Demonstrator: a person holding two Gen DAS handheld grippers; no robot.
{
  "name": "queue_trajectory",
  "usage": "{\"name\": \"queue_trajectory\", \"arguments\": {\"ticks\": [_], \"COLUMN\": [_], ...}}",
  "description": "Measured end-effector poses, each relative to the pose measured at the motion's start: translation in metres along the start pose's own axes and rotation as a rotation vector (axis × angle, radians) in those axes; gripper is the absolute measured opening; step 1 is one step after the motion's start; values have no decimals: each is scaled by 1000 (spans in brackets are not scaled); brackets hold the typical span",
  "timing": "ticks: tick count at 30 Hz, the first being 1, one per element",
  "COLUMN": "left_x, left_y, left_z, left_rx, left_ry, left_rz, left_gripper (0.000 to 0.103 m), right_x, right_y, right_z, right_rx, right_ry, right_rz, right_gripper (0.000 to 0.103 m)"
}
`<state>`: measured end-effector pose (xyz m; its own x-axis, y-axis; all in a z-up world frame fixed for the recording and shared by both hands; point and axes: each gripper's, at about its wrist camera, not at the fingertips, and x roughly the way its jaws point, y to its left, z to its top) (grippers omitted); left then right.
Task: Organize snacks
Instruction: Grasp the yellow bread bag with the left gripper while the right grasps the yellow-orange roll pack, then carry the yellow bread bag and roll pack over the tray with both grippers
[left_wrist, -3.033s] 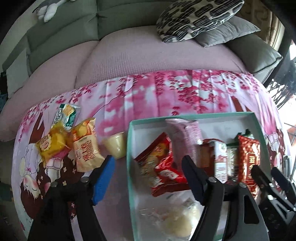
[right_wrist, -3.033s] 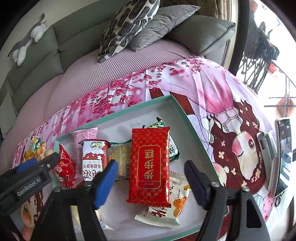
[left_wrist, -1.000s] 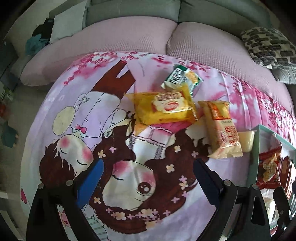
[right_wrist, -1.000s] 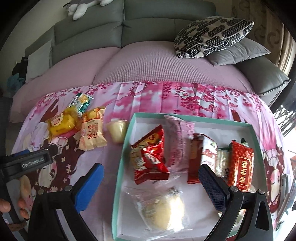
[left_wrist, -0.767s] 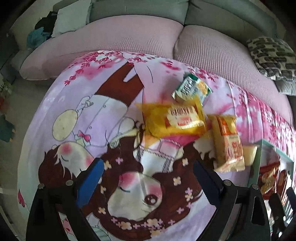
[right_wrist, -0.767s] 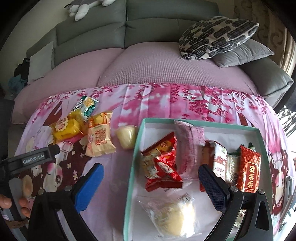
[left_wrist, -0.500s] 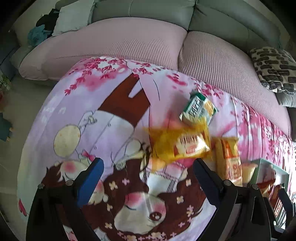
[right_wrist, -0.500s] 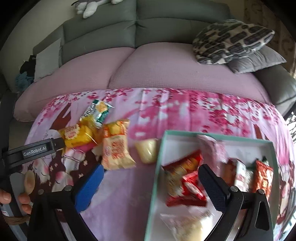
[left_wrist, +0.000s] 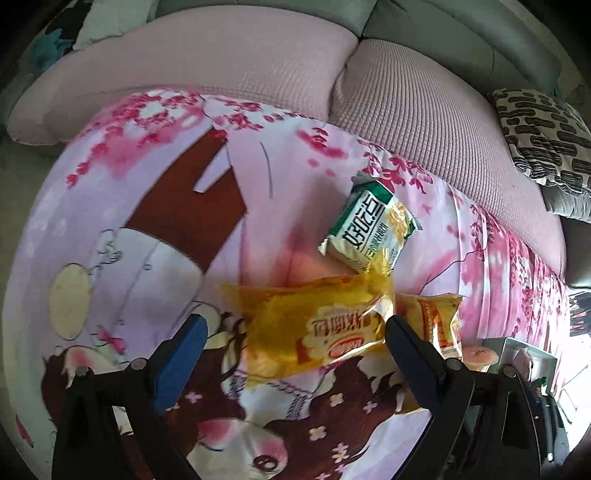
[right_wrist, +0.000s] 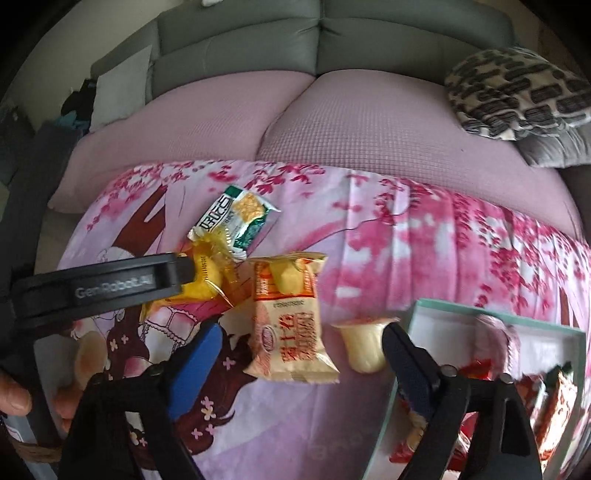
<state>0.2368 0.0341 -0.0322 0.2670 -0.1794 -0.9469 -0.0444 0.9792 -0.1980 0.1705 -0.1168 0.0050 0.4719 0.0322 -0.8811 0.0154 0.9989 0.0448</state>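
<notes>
Through my left wrist view, my left gripper (left_wrist: 291, 341) hangs over the pink cartoon cloth (left_wrist: 155, 206) with its jaws spread wide and nothing pressed between the pads. The yellow packet (left_wrist: 317, 325) lies flat in the gap between my fingers, its far end almost at the right one; I judge it is my next pick. The green-and-white packet (left_wrist: 369, 229) sits just beyond it, touching its upper corner, and the orange packet (left_wrist: 439, 325) peeks out behind my right finger. They lie loose on the cloth because they are not yet sorted into the box (left_wrist: 524, 354), whose corner shows at the right edge.

Through my right wrist view, my right gripper (right_wrist: 299, 354) has just been closing a little, yet its jaws stand apart and grip nothing — the orange packet (right_wrist: 291, 332) lies between them, nearer the left finger (right_wrist: 199, 358), untouched. The pale jelly cup (right_wrist: 364, 345) rests just beside my right finger, close to the box's (right_wrist: 498, 314) teal rim. My left gripper's (right_wrist: 110, 286) arm crosses over the yellow packet (right_wrist: 207, 280), the green-and-white packet (right_wrist: 236, 218) beyond it.
</notes>
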Motion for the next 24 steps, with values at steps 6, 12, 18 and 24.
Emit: {"name": "queue_trajectory", "arguments": {"ticks": [6, 12, 18, 24], "left_x": [13, 22, 27, 22], "left_y": [-10, -13, -12, -8], "left_z": [4, 5, 3, -2], "left_rx": [14, 14, 11, -8], "left_ry": [19, 15, 6, -6], "left_rz": [-16, -26, -40, -60], "left_gripper": [97, 95, 85, 79], "right_x": [19, 37, 51, 52], "right_y": [8, 9, 9, 7], "right_z": [6, 8, 8, 7], "right_rx": [-39, -46, -41, -27], "right_ry": [27, 58, 76, 75], "right_rz": [3, 12, 9, 3], "right_gripper": [72, 69, 61, 49]}}
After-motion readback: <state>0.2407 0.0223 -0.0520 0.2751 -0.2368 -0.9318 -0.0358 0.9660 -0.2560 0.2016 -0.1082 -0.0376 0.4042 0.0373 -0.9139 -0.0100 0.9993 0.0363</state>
